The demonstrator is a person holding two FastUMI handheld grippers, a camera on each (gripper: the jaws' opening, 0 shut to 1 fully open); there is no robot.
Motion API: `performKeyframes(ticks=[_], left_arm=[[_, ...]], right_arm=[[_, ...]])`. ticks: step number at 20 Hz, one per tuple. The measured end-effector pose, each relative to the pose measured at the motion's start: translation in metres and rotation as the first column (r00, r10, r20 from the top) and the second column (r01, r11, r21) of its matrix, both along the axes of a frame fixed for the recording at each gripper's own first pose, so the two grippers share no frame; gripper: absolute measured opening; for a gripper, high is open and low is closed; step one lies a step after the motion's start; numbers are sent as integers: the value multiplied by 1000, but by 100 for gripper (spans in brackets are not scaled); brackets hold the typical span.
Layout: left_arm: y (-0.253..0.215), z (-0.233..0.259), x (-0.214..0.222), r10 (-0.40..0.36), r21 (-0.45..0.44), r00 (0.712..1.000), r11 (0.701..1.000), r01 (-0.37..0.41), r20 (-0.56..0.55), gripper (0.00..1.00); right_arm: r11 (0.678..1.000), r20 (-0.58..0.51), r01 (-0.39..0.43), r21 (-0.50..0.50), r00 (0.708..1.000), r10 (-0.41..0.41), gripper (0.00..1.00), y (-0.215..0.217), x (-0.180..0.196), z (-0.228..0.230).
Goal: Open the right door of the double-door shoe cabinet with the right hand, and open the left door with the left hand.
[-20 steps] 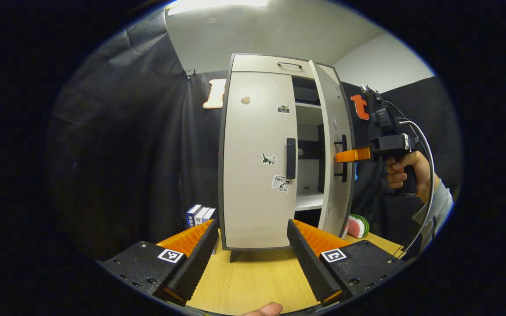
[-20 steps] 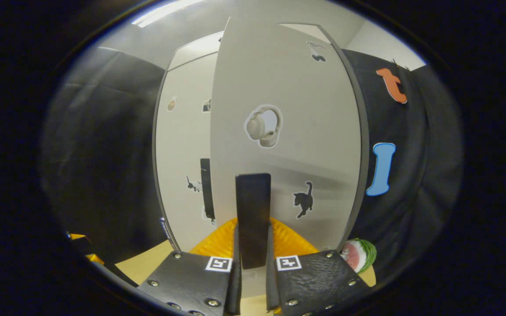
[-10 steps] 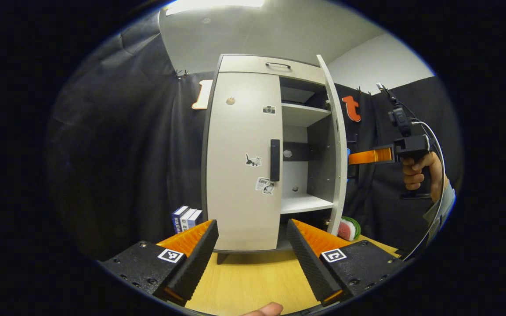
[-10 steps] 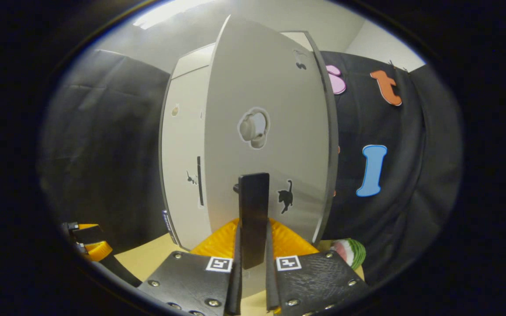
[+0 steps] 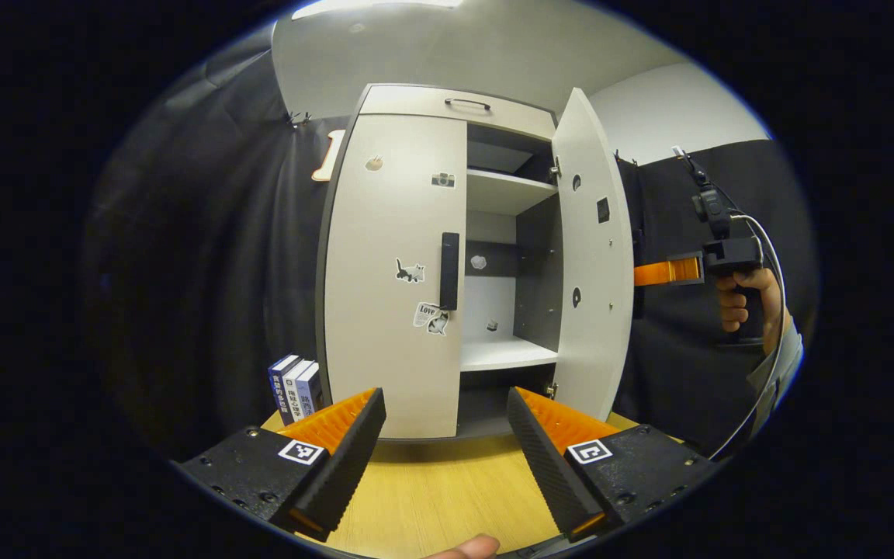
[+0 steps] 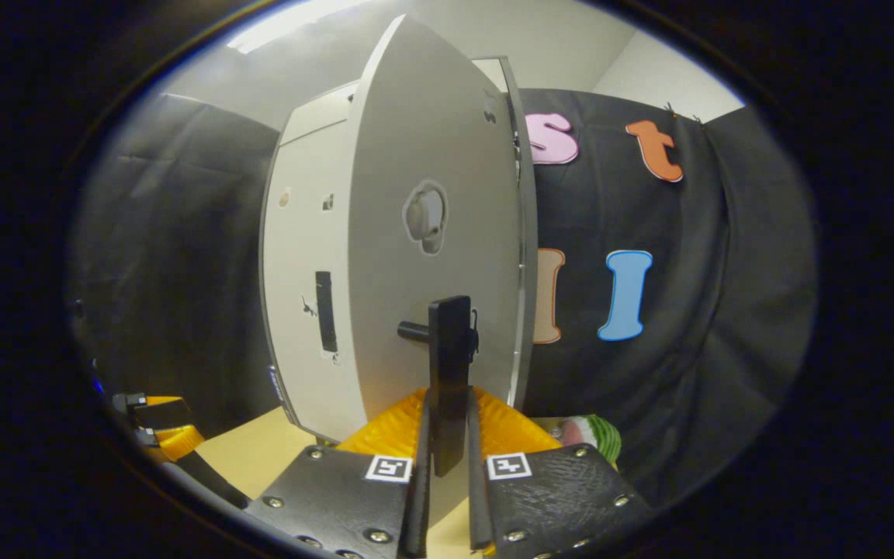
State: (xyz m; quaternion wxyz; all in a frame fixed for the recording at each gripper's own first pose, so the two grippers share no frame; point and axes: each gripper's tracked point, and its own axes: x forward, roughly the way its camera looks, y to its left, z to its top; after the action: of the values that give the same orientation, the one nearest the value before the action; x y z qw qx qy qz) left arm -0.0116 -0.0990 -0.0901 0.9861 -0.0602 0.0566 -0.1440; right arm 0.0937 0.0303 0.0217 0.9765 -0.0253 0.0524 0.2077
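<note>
The right gripper (image 6: 445, 435) pinches the right door's handle (image 6: 448, 365), that door (image 5: 593, 264) swung wide. The left gripper (image 5: 443, 435), fingers spread, hovers near the closed left door (image 5: 393, 272). The watermelon toy (image 6: 590, 431) is partly hidden.

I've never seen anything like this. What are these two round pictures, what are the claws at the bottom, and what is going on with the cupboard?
No robot here: a person holds a two-finger gripper in each hand, and each carries a wide-angle camera looking along its fingers. In the left gripper view, the left gripper is open and empty, facing a shoe cabinet on a wooden table. Its left door is closed; its right door is swung open. Books stand beside it. Farther right, a hand holds the right gripper. In the right gripper view, that gripper is shut on the right door's handle. A watermelon toy lies behind.
</note>
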Motion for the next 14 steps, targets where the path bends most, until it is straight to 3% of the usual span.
performKeyframes(ticks=[2, 3, 5, 8, 12, 14], left_arm=[[0, -4, 2, -2, 7, 1000, 1000, 2, -1, 98], [1, -6, 3, 3, 11, 1000, 1000, -2, -4, 98], [2, -9, 6, 7, 16, 1000, 1000, -6, -10, 98], [4, -13, 9, 15, 22, 1000, 1000, -14, -20, 98], [8, -16, 11, 29, 35, 999, 999, -28, -26, 99], [11, -16, 12, 41, 39, 999, 998, -40, -24, 96]], right_arm=[[998, 22, 66, -5, 998, -66, 21, -19, 7, 5], [993, 27, 121, 4, 992, -121, 21, -42, -7, 17], [984, -1, 172, 46, 985, -173, 2, -67, 22, 9], [991, -38, 53, 123, 998, -49, 2, -62, 26, 4], [994, 47, 110, 11, 993, -110, 2, -66, 26, 8], [993, 42, 113, 17, 993, -114, 2, -64, 26, 7]])
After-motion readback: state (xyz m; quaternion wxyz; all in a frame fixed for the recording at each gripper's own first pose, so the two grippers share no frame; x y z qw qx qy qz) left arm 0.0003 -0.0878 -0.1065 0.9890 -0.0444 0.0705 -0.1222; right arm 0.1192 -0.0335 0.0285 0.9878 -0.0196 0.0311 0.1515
